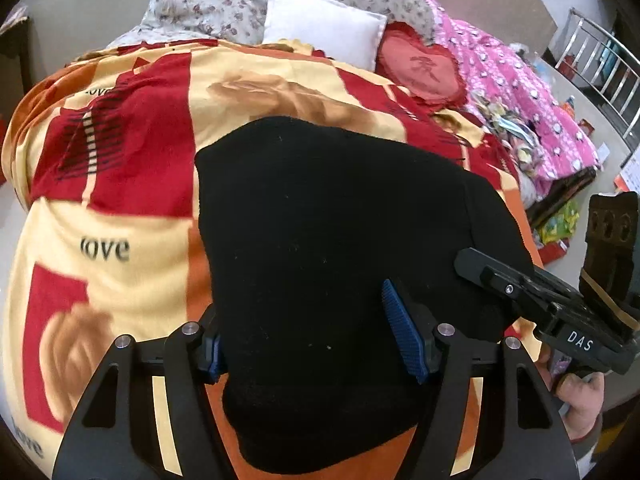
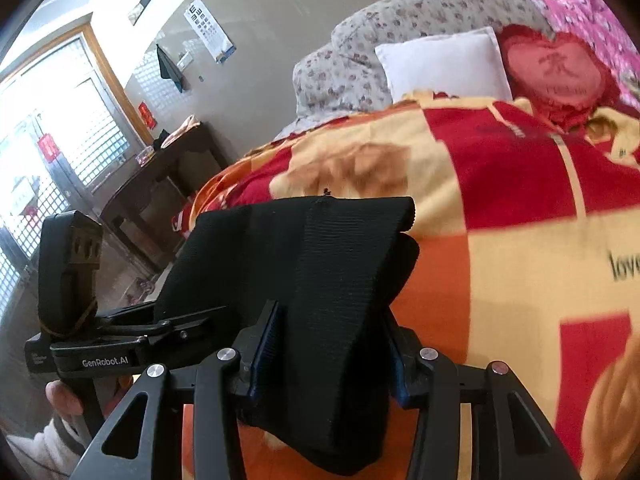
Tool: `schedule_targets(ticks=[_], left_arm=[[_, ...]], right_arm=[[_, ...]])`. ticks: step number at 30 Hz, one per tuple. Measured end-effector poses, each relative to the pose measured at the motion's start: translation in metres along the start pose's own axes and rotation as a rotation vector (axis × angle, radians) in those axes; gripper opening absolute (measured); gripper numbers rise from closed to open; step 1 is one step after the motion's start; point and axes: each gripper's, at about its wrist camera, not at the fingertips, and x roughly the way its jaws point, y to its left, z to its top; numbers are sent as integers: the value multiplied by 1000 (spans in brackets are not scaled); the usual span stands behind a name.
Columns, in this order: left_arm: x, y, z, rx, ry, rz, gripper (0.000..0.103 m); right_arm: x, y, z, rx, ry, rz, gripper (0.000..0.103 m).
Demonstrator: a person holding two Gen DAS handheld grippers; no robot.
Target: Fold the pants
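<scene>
"love" printed in black on blanket (image 1: 105,249), repeated at several spots, partly cut off. "DAS" in white on right gripper (image 1: 579,341) body. "GenRobot.AI" on left gripper (image 2: 105,362) body. Eye chart (image 2: 208,26) on wall, letters too small.

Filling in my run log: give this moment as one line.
task: fold pants | black pants folded on blanket | left claw: astride pants | right claw: shut on pants

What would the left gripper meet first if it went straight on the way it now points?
The black pants. The left gripper already has that cloth bunched between its fingers, and more of it fills the path ahead. Past the pants lies the patterned blanket, though depth there is hard to judge.
</scene>
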Motion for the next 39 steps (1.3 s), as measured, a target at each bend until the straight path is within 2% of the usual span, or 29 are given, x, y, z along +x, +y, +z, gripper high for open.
schedule_targets(ticks=[2,4,5,8,11,14,18,22,28,33,37,39], left_arm=[[20,11,7,-29,42,12,67],[44,20,8,-40,87,73,68],[53,27,6,-57,97,72,73],[52,40,6,-122,106,32,78],[37,34,10,-82,68,93,78],[28,25,17,-50,34,128,78],[33,16,25,-18,0,214,78],[50,17,26,-8,30,238,78],[57,18,24,2,18,243,79],[54,16,23,6,12,248,79],[52,16,18,-7,9,245,79],[50,14,16,-9,1,249,79]], right_arm=[[22,-9,4,5,53,-39,47],[45,-22,0,18,132,-112,49],[52,-27,-3,23,143,-117,52],[38,-36,-1,58,117,-92,53],[12,-28,11,18,42,-128,53],[1,-13,23,-34,3,-78,53],[19,9,25,-116,51,-81,48],[51,9,20,-142,119,-130,46],[75,13,13,-216,121,-209,47],[56,17,14,-202,120,-200,46],[27,23,1,-227,80,-255,46],[32,17,-10,-211,109,-281,47]])
